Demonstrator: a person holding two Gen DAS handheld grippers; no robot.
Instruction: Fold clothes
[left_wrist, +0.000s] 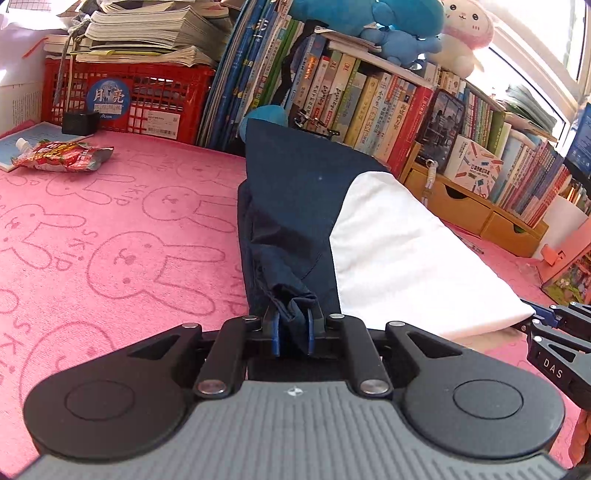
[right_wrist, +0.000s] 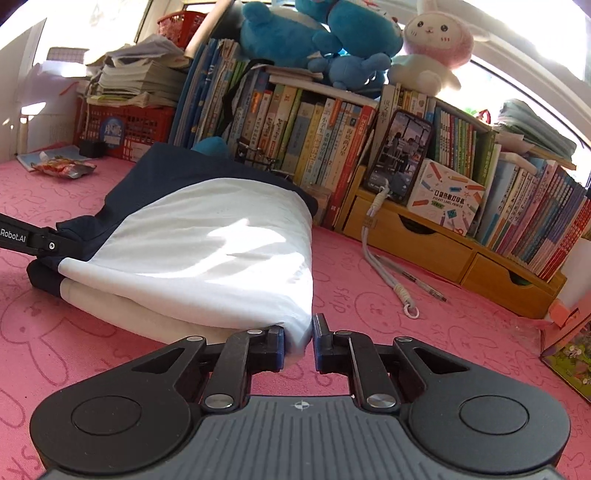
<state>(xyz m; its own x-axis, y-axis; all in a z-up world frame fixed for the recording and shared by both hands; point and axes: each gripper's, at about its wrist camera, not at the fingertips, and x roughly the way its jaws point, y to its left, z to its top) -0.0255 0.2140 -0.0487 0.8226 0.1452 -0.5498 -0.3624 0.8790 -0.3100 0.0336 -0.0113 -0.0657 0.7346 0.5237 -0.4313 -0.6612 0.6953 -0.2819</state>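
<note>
On the pink rabbit-print cloth (left_wrist: 110, 229) the navy-and-white folded cotton shirt (right_wrist: 207, 236) lies near centre; the left gripper (left_wrist: 291, 332) pinches its navy corner, the right gripper (right_wrist: 298, 341) its white corner; I judge both should lift together, keeping the edge taut; underlying layers stay hidden.

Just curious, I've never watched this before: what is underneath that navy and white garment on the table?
The garment lies folded on the pink rabbit-print cloth. A cream lower layer of fabric shows beneath the white top fold. Anything else under it is covered.
</note>
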